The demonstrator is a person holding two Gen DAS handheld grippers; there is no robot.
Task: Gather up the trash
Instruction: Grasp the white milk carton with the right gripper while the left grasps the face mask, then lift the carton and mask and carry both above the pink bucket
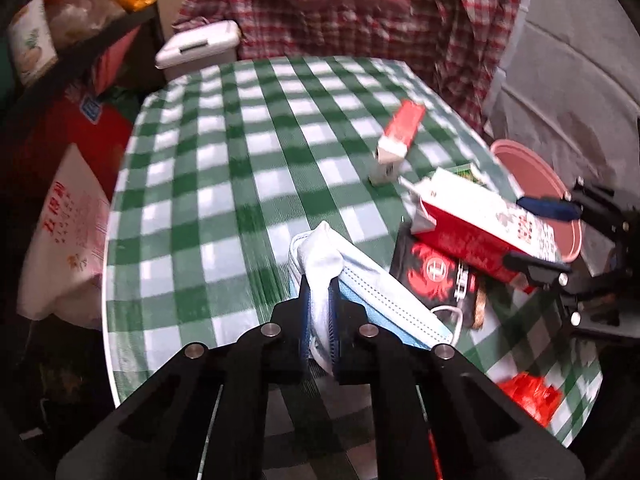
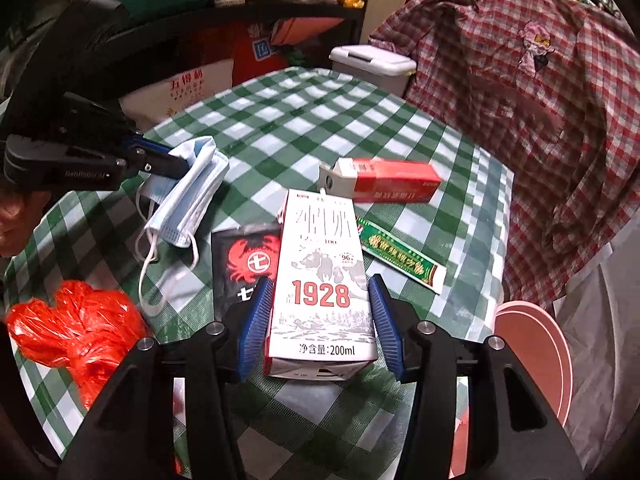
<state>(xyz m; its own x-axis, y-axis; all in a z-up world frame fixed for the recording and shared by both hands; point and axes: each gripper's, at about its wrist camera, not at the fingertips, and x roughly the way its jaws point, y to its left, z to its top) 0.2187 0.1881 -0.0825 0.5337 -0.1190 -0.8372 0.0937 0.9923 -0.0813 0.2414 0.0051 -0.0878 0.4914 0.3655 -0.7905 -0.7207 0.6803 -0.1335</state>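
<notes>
1 face mask (image 2: 188, 196), 1 milk carton (image 2: 324, 280), 2 toothpaste boxes (image 2: 384, 184), 1 black sachet (image 2: 244, 264), 1 red bag (image 2: 76, 332).

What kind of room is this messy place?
Probably a lived-in home, maybe a dining corner: a round table with a green checked cloth, a red plaid shirt draped nearby, and a dark shelf of packaged goods.

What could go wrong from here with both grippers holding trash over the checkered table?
1. The left gripper pinches only a fold of the blue and white face mask; its dangling ear loops may snag the orange plastic bag.
2. The right gripper brackets the white and red milk carton low, so it could tip out.
</notes>
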